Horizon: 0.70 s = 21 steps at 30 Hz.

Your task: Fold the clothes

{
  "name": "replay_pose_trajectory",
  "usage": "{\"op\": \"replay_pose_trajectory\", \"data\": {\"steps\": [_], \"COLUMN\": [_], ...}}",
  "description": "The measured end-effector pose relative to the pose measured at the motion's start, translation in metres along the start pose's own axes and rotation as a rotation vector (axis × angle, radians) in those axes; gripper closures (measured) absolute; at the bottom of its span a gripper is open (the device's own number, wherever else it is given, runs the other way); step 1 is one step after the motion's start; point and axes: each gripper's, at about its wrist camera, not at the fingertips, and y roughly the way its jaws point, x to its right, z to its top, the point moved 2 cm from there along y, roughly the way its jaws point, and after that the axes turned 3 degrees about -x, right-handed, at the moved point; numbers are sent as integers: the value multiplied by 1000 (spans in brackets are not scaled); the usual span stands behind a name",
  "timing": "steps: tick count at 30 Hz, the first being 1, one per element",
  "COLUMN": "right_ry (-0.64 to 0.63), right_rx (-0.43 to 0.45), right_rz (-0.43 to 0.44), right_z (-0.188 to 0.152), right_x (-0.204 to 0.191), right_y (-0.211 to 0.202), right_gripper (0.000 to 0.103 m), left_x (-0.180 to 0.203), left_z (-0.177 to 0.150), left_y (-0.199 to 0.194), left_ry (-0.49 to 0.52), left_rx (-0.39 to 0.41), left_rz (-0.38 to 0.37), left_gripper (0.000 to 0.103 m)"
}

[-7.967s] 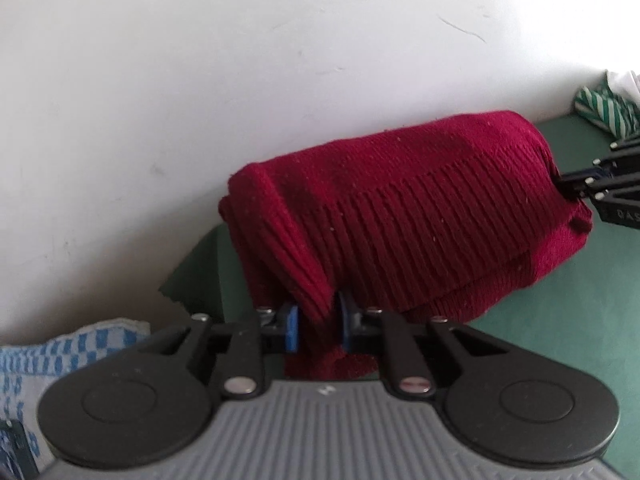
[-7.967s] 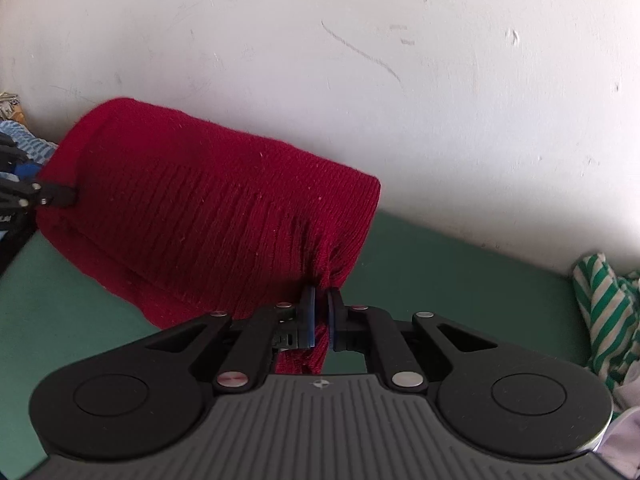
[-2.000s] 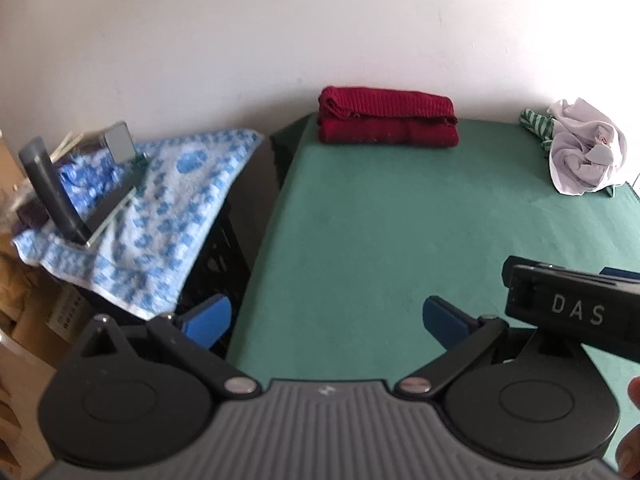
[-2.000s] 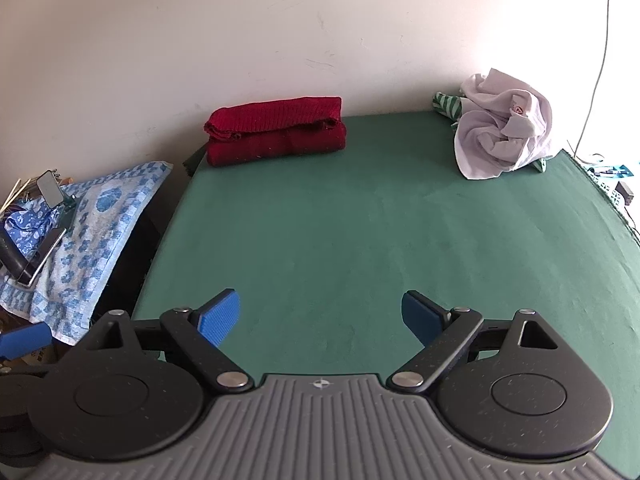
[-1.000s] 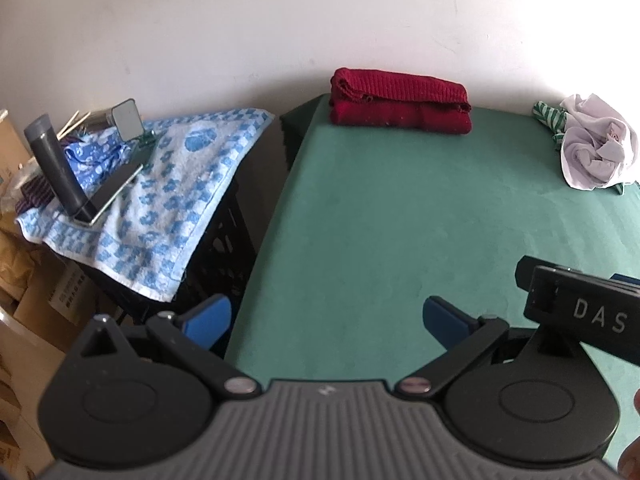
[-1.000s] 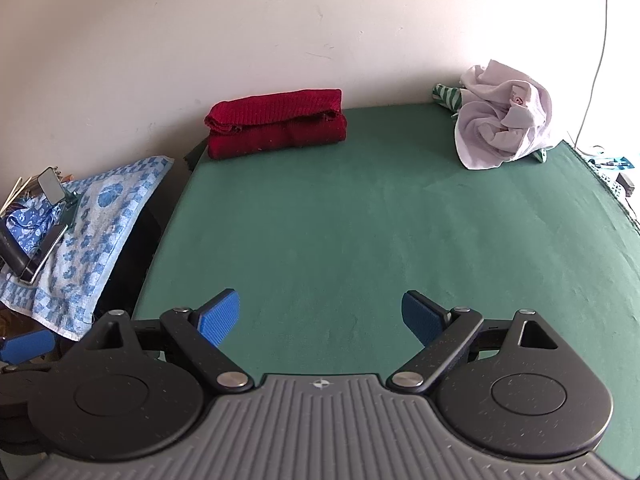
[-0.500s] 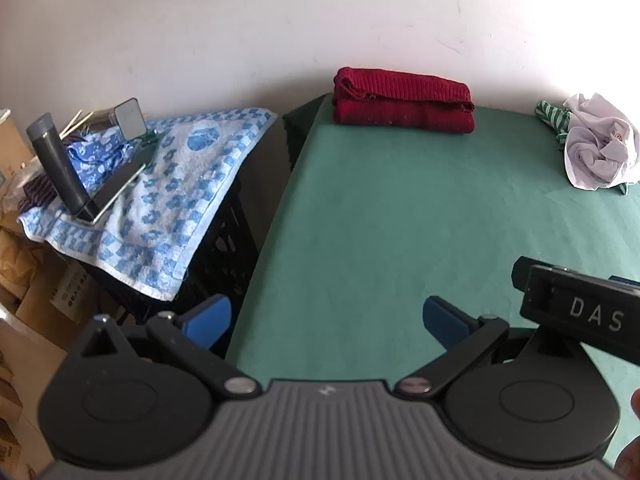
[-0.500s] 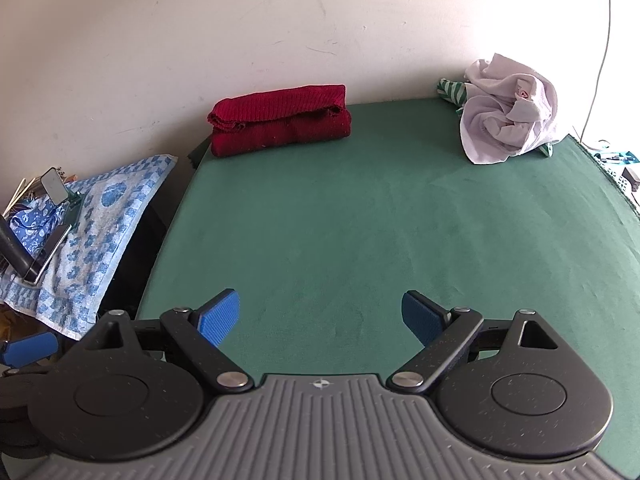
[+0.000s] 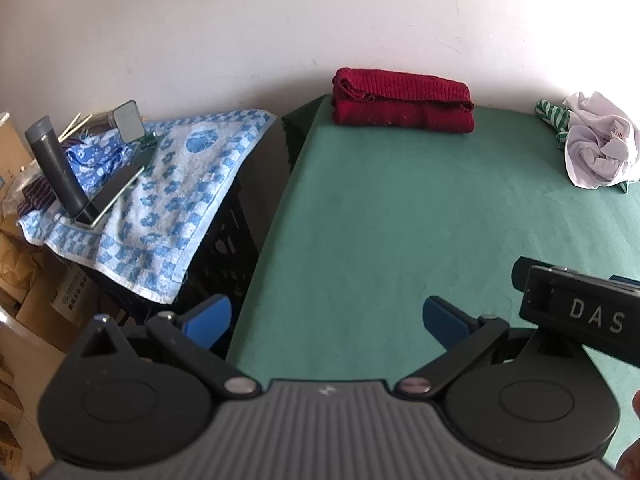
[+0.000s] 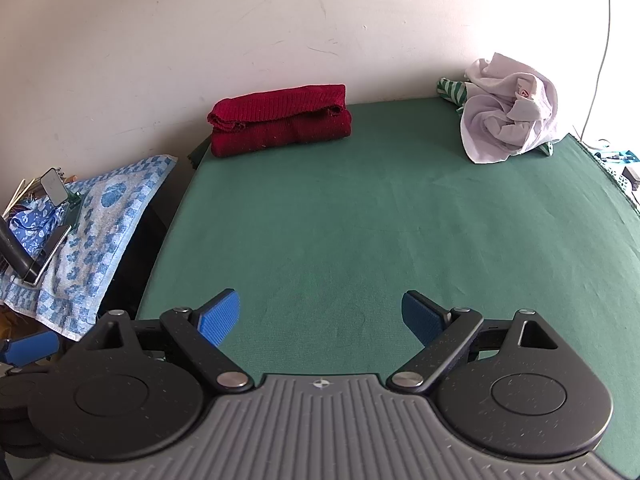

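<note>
A folded dark red knit sweater lies at the far left corner of the green table, against the wall. A crumpled pale lilac garment is heaped at the far right, with a green-and-white striped cloth under it. My left gripper hangs open over the table's near left edge, holding nothing. My right gripper is open above the near middle of the table, also with nothing in it. Its black body shows at the right of the left wrist view.
Left of the table a black crate carries a blue-and-white patterned towel, a dark grey cylinder, a phone and a small mirror. Cardboard boxes stand lower left. A cable runs down the right wall.
Eight seconds ago both grippers were shut on the red sweater, lifted near the wall. Now it lies folded and both are open, drawn back. Over the last second only slight camera drift.
</note>
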Motion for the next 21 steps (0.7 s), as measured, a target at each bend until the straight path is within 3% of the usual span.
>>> {"op": "replay_pose_trajectory", "data": {"steps": [15,21], "right_ry": [1,2], "right_rx": [2,-5], "right_rz": [-7,-7], "right_z": [-1,-4], "right_x": [1,2], "right_y": [3,4], "right_gripper": [12,12], "left_x": [5,5], "left_z": [-2,-3], "left_y": [2,7], "left_ry": [29,29], "left_rx": [20,-7], "left_rz": [6,-3], "left_gripper": [0,0]}}
